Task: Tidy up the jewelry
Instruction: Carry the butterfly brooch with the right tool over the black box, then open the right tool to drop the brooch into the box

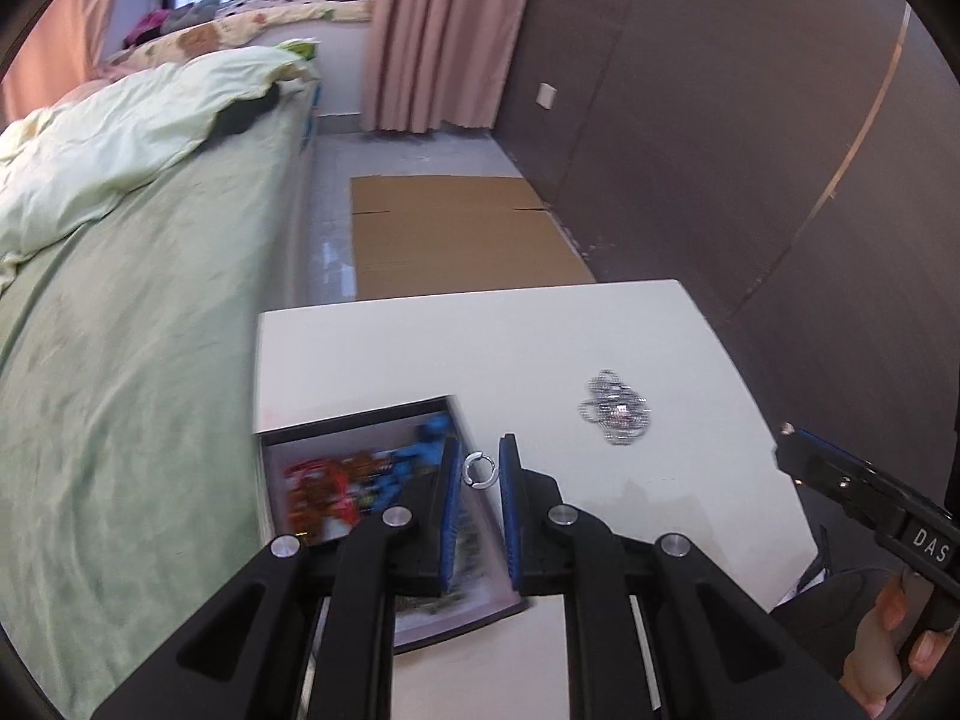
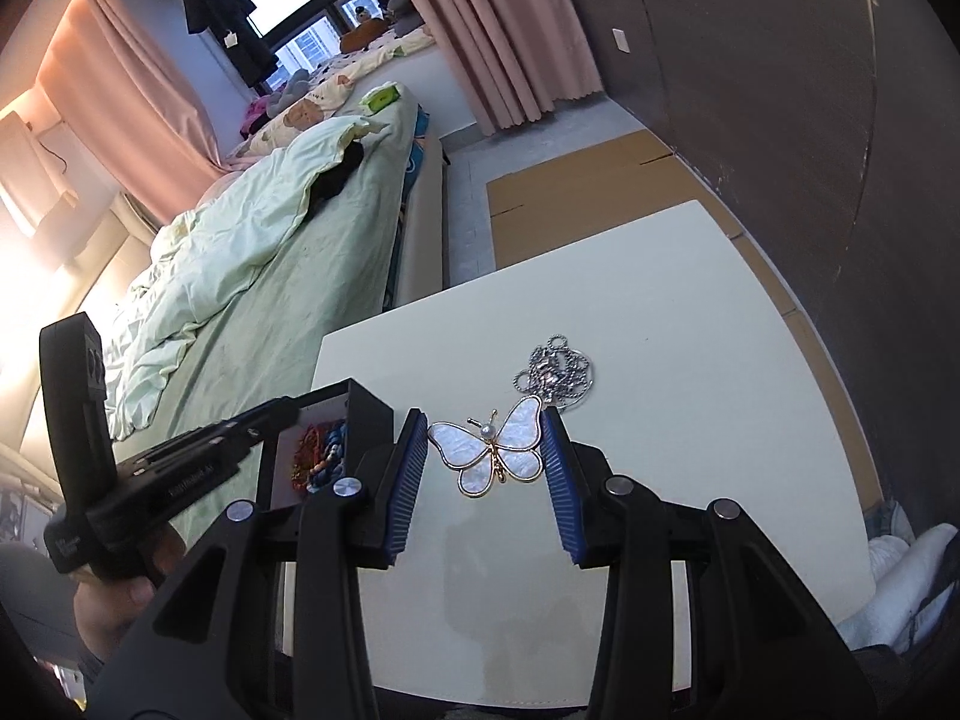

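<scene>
Left gripper (image 1: 480, 474) clamped on a small silver ring (image 1: 478, 470), carried in the air beside the open black box (image 1: 354, 420) at the table's (image 1: 540, 336) left edge. The box already holds red and blue beaded pieces (image 1: 366, 474), so sorting looks partly done. Right gripper (image 2: 486, 450) clamped on a white butterfly brooch (image 2: 492, 447), pads touching both wingtips, held above the tabletop. A silver chain (image 2: 555, 372) lies heaped on the table, untouched, apart from the box. Judged remaining: ring and brooch into the box, then the chain.
</scene>
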The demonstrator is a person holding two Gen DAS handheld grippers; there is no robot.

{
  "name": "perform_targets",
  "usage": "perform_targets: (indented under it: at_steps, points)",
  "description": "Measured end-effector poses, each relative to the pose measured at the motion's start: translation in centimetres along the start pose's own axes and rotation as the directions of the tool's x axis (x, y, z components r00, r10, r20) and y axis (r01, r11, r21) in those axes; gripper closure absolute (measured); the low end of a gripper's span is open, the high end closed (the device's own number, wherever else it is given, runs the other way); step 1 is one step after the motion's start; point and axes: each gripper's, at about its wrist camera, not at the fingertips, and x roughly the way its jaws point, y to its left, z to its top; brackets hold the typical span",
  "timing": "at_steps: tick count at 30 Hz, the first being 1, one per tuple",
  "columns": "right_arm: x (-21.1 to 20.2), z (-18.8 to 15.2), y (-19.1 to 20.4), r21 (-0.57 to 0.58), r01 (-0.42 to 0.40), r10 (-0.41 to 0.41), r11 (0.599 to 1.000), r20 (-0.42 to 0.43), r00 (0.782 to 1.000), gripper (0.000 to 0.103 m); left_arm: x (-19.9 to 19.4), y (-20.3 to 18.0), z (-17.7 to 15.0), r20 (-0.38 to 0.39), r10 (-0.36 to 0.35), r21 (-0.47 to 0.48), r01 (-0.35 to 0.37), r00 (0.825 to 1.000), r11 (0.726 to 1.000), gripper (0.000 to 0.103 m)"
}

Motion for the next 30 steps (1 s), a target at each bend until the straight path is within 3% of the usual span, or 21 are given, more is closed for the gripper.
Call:
perform_targets:
  at_steps: [6,7,9,10,17,22,30]
  points:
    - [0.8,0.4,2.3,-0.055,-0.029,0.027,0.998,-0.029,0.999,0.064,-1.0,3.3,-0.3,-0.011,-0.013,-0.076,0.012,1.0,0.997,0.09]
    - [1.0,0.7,2.9,-0.072,-0.032,0.029,0.997,-0.039,0.999,0.064,-1.1,3.8,-0.1,-0.014,-0.015,-0.087,0.013,1.0,0.996,0.087]
    - [1.1,1.0,3.9,-0.098,-0.046,0.041,0.994,-0.051,0.998,0.064,-1.8,4.7,0.1,0.002,-0.01,-0.12,0.011,1.0,0.993,0.058]
    - [1.2,1.3,4.6,-0.117,-0.054,0.048,0.992,-0.059,0.997,0.064,-2.2,5.1,0.2,0.021,-0.008,-0.133,0.01,1.0,0.991,0.055]
    - [2.4,3.4,8.4,-0.217,-0.1,0.077,0.971,-0.112,0.991,0.064,-4.9,6.5,1.2,0.077,-0.002,-0.167,0.015,0.997,0.986,0.053]
    - [4.6,3.6,10.6,-0.271,-0.126,0.083,0.954,-0.164,0.983,0.064,-6.0,8.0,1.3,0.092,0.019,-0.197,0.0,0.996,0.98,0.044]
    - [8.7,2.5,13.6,-0.314,-0.211,0.124,0.926,-0.275,0.953,0.064,-6.5,10.5,0.7,0.094,0.064,-0.25,-0.039,0.994,0.967,0.017]
